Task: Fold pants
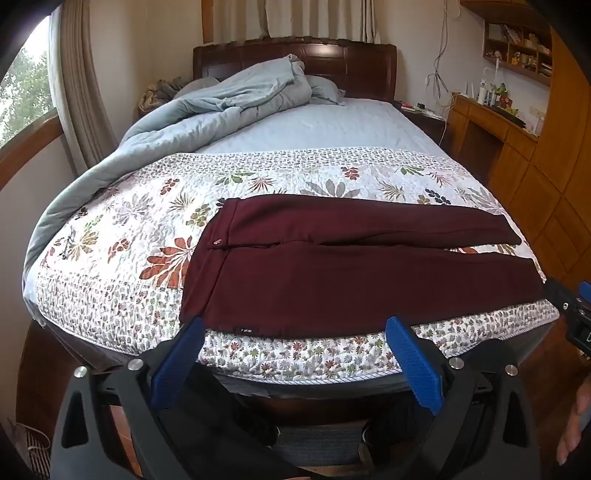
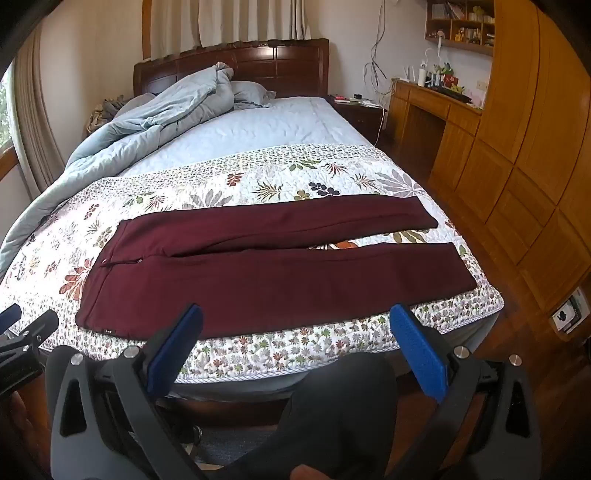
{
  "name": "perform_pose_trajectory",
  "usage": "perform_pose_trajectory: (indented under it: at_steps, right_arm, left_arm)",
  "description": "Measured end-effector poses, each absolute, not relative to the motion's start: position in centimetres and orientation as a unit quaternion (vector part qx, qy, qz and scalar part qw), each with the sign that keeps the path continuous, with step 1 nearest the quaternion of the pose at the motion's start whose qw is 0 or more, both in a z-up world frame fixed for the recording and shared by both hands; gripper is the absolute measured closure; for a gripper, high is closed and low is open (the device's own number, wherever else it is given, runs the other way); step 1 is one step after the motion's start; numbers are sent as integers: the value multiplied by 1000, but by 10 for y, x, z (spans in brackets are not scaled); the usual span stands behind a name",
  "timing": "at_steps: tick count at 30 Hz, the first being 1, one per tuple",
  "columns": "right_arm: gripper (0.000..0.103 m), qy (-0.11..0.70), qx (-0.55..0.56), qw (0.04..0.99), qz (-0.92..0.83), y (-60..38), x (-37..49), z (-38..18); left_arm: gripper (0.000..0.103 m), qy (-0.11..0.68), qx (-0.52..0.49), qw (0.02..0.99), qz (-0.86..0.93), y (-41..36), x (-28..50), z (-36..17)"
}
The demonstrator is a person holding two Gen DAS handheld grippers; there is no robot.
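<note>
Bedroom with a single bed (image 1: pixel 314 125), dark wooden headboard (image 1: pixel 295 62), beige curtains (image 1: pixel 81 92) at a window on the left, and honey-coloured wooden cabinets (image 2: pixel 517 166) along the right wall with a desk (image 2: pixel 424 107) and a wall shelf (image 2: pixel 461 26) of small items.

Bedding: pale blue sheet; crumpled blue-grey duvet (image 1: pixel 229 96) heaped toward the head and left side; white quilted coverlet (image 1: pixel 122 229) with leaf and flower print across the foot end.

Pants (image 1: pixel 332 266): maroon, laid flat on the floral coverlet near the foot edge, waistband to the left, both legs running to the right, side by side with a narrow gap opening between them toward the hems. A small black label (image 1: pixel 246 331) sits at the near edge by the waist. Not yet folded.

Left gripper (image 1: pixel 295 332): blue-padded jaws spread wide, holding nothing, poised in front of the near bed edge, by the waist end of the pants.

Right gripper (image 2: pixel 295 321): blue-padded jaws likewise spread wide, empty, facing the near edge of the pants at mid-leg.
</note>
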State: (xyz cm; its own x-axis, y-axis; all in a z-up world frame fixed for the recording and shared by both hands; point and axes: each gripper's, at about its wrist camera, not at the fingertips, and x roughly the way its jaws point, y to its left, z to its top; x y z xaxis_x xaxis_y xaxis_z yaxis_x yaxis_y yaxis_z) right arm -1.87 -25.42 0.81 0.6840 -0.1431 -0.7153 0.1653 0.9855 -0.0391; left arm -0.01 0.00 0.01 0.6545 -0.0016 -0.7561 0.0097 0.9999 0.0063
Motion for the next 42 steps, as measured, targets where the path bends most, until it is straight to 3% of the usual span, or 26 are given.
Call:
perform_pose_trajectory:
  at_steps: [42]
  right_arm:
    - [2, 387, 8, 918, -84, -253, -17, 13]
  left_arm:
    - [4, 413, 6, 911, -3, 3, 4, 6]
